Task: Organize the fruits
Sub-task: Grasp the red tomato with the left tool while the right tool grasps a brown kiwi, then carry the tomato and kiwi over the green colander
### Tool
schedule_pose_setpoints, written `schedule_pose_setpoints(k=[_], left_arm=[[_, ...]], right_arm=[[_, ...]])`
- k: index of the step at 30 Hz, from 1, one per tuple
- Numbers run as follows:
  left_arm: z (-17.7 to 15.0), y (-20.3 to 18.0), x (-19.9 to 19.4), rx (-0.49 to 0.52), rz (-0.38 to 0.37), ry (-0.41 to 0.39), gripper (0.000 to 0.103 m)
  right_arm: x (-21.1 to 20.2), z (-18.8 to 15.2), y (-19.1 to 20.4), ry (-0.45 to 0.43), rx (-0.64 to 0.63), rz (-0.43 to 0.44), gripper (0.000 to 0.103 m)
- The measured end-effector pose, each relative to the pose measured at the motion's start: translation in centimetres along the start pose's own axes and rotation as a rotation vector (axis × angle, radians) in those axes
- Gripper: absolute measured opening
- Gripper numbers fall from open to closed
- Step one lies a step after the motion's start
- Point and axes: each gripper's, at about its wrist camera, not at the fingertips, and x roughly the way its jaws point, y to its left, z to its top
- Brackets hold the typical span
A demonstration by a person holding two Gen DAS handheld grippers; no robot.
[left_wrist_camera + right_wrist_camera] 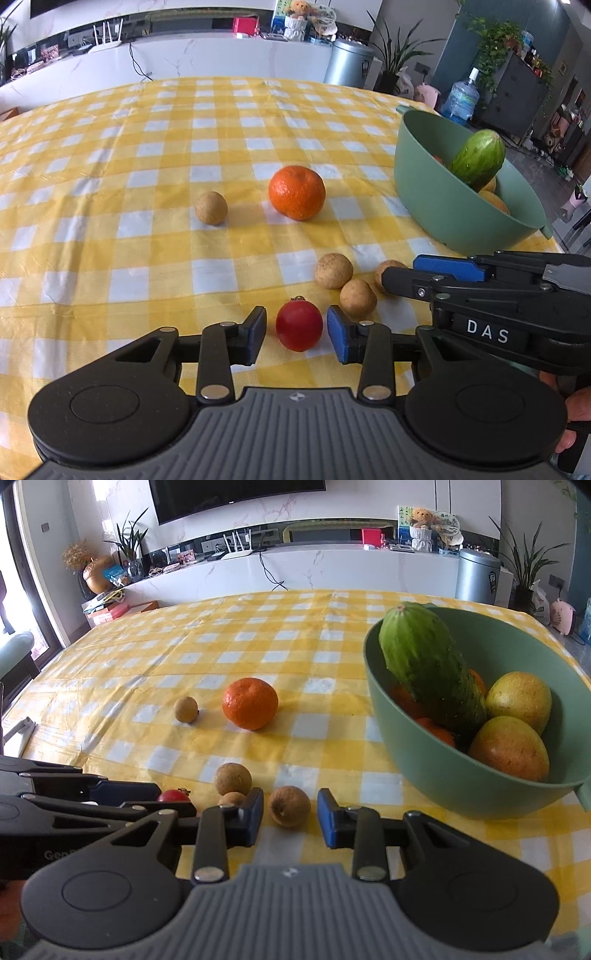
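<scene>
Fruits lay scattered on the desk [110, 206], which was covered by a yellow-and-white checked cloth, and a green bowl [443, 775] stood near the desk's right edge as the evident collecting vessel. In the bowl a cucumber [428, 668] leaned against the rim over two yellowish, red-blushed round fruits [509, 747] and some partly hidden orange pieces. A bumpy-skinned mandarin [297, 192] rested alone toward the middle of the desk, well apart from the bowl, and a small tan longan [211, 208] lay near it on the left. Closer to the near edge sat a cluster of three more longans with dull, rough, speckled skins.

The left gripper [296, 334] straddled a glossy red cherry tomato [299, 325] bearing a dried calyx; its blue pads stood just beside the tomato on both sides without visibly pressing, so it was judged released. The right gripper [290, 818] likewise bracketed the nearest longan [289, 806], a gap showing on either side, so it too was not yet grasping. Both were judged to be positioned for simultaneous pickup and transfer to the bowl.
</scene>
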Motion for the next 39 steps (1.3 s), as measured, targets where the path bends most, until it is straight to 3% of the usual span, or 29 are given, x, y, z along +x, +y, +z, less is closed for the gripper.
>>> schedule_pose_setpoints(k=[4,21,29,39], left_arm=[[0.0,0.1,0.2,-0.01,0.002,0.005,0.038],[0.0,0.2,0.1,-0.015,0.007,-0.001,0.031],[0.1,-0.1,-1.9,-0.003,0.031,-0.068,0.03],[0.5,-1.4,-6.1,-0.003,0.061,-0.155,0.03]], right_arm=[[0.5,0.0,0.0,0.024,0.003,-0.001,0.022],[0.9,0.0,0.2,0.033,-0.007,0.001,0.022],[-0.5,-0.3,0.6,-0.018,-0.036,-0.019,0.022],[-4.5,-0.9,1.5,-0.145,-0.1,-0.038,0.022]])
